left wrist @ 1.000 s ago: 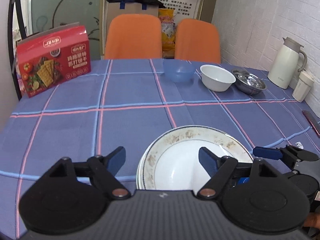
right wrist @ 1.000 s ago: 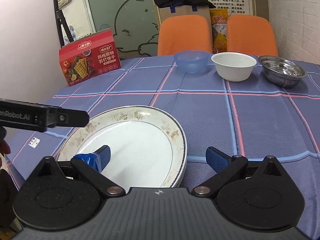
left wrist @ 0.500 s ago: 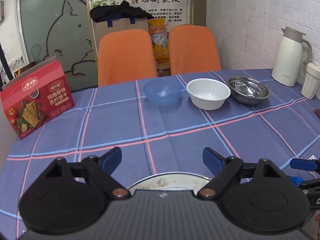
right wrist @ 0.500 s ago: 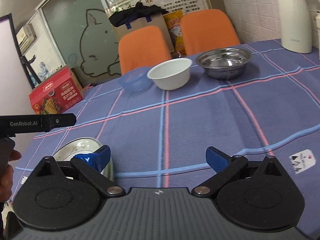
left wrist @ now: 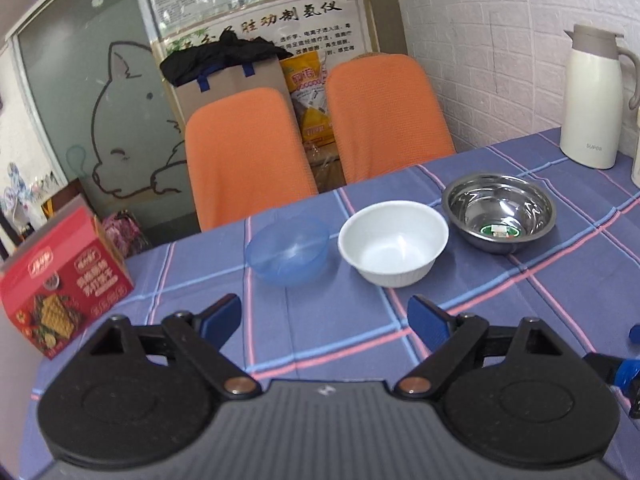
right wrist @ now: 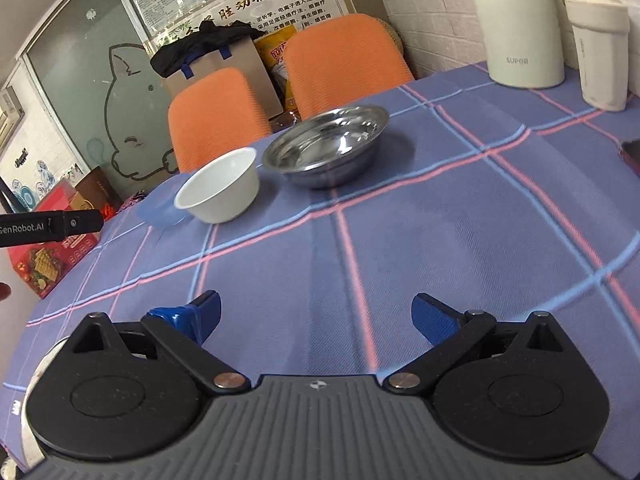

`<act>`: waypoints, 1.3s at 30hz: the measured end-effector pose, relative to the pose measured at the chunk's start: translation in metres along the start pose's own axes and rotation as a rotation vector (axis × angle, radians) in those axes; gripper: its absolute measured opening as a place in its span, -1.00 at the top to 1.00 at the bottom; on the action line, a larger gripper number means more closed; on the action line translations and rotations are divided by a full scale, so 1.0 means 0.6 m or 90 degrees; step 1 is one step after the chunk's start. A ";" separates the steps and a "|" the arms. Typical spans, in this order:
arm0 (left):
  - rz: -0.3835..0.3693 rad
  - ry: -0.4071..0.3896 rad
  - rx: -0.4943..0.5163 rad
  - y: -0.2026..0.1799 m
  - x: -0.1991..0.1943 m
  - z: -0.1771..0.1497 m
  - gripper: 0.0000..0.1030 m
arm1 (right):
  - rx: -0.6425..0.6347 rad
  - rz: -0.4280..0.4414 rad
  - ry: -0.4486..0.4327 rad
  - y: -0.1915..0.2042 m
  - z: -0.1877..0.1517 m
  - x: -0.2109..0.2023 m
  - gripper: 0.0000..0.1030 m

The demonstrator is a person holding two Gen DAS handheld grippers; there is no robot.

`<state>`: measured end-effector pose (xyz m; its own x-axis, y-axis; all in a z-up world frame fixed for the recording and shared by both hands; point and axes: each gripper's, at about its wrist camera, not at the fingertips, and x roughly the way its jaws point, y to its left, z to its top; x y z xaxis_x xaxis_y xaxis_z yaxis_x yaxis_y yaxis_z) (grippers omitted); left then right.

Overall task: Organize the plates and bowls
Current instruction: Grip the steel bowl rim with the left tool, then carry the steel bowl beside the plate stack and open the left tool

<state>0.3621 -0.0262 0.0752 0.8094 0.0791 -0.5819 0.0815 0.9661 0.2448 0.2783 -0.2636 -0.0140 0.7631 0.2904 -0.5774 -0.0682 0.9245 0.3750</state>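
Left wrist view first: my left gripper hangs above the checked tablecloth with its blue fingers spread wide and nothing between them. Ahead of it three bowls sit in a row near the far edge: the blue bowl, the white bowl just beside it, and the steel bowl a little apart to the right. My right gripper is equally wide open and empty, pointed at bare cloth in front of the steel bowl.

I judge the bowls are what comes next, probably to be nested. The risks: the steel bowl's rim looks thin and slick, so a pinch there could slip or tip it; the blue bowl looks like light plastic and could skid on the cloth if I nudge it instead of clamping it. The white bowl stands so near the blue bowl that a wide finger going for one could knock the other. With both grippers reaching for the same row, they could also collide.

The right wrist view shows a pale curved rim, I take it a plate, at its lower left, mostly hidden by the gripper body; the left view has none of it. It also shows a white cup beside the white jug. Only the left view shows the blue bowl whole and the red cracker box in full
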 end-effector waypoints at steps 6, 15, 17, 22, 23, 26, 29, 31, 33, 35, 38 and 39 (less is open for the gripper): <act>0.000 -0.007 0.057 -0.058 0.034 0.044 -0.74 | -0.028 -0.022 -0.012 -0.035 0.048 0.026 -0.74; -0.214 0.026 0.041 -0.135 0.172 0.195 -0.74 | -0.018 -0.039 -0.032 -0.079 0.129 0.075 -0.74; -0.246 0.060 0.052 -0.157 0.220 0.211 -0.74 | -0.028 -0.040 -0.033 -0.078 0.142 0.089 -0.74; -0.271 0.121 0.087 -0.196 0.309 0.217 -0.74 | -0.058 -0.044 -0.017 -0.070 0.175 0.137 -0.74; -0.271 0.128 0.090 -0.201 0.324 0.216 -0.74 | -0.066 -0.050 -0.013 -0.069 0.183 0.152 -0.74; -0.271 0.141 0.104 -0.213 0.355 0.212 -0.71 | -0.087 -0.064 0.009 -0.065 0.194 0.192 -0.73; -0.282 0.155 0.125 -0.223 0.373 0.205 -0.31 | -0.099 -0.065 0.020 -0.064 0.195 0.219 -0.70; -0.287 0.172 0.140 -0.229 0.379 0.196 -0.14 | -0.114 -0.055 0.021 -0.062 0.191 0.230 -0.69; -0.286 0.170 0.159 -0.233 0.379 0.189 0.01 | -0.133 -0.050 0.024 -0.055 0.184 0.237 -0.68; -0.289 0.167 0.158 -0.231 0.377 0.187 0.05 | -0.154 -0.046 0.025 -0.048 0.174 0.239 -0.68; -0.305 0.180 0.142 -0.225 0.377 0.188 0.07 | -0.167 -0.037 0.025 -0.037 0.165 0.234 -0.67; -0.310 0.183 0.141 -0.226 0.376 0.187 0.06 | -0.165 -0.028 0.030 -0.033 0.164 0.232 -0.67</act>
<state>0.5988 -0.1667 -0.0024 0.4612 -0.2656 -0.8466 0.5471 0.8363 0.0357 0.4488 -0.2660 -0.0304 0.7391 0.2539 -0.6239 -0.2023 0.9671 0.1539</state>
